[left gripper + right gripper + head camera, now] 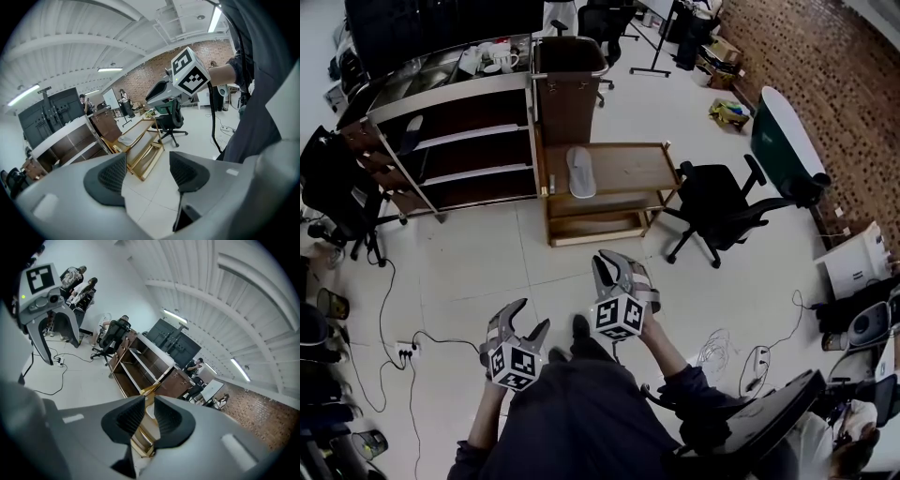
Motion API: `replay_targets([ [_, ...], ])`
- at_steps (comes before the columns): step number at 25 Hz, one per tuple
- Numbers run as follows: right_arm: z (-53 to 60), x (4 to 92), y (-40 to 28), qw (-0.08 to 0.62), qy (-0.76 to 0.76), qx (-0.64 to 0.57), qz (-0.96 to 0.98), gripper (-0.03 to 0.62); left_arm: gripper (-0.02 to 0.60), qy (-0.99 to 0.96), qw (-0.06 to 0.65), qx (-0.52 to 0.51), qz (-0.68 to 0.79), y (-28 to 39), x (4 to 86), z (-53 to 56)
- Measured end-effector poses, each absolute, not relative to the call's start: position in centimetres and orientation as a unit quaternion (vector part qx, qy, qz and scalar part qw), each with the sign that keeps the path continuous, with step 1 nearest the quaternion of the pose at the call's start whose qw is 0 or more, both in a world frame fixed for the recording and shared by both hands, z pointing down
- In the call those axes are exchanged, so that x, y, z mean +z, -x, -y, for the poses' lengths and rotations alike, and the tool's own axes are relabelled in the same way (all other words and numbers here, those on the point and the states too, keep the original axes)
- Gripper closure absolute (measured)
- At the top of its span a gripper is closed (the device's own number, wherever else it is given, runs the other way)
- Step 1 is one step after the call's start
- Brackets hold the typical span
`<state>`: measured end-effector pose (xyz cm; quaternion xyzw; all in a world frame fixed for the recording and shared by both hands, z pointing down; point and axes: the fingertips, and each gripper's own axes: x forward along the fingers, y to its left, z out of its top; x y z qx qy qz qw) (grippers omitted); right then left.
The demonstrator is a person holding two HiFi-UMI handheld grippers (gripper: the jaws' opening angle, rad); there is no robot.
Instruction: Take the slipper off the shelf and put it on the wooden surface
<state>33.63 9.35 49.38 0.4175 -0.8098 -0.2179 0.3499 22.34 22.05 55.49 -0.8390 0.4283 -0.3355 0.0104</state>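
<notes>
A pale grey slipper (579,171) lies flat on the top of a low wooden cart (628,167), sole up or down I cannot tell. It shows small in the left gripper view too, the slipper (126,138) on the cart (146,136). Both grippers hang near the person's body, well short of the cart. My left gripper (532,317) is open with nothing between its pads (108,177). My right gripper (610,259) is shut, its pads (131,417) a narrow slit apart and holding nothing. The dark shelf unit (459,141) stands left of the cart.
A tall brown cabinet (568,84) stands behind the cart. A black office chair (722,202) sits to the cart's right. Cables and a power strip (406,349) lie on the white floor at left. More chairs and gear line the left edge.
</notes>
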Motion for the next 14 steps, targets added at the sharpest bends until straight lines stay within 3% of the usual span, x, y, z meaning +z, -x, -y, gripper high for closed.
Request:
replay_targets([
  [14, -8.3, 49.3, -31.2, 0.347, -0.397, -0.232, 0.817, 0.534, 0.288, 0.829, 0.0, -0.341, -0.444, -20.3, 55.9, -21.0],
])
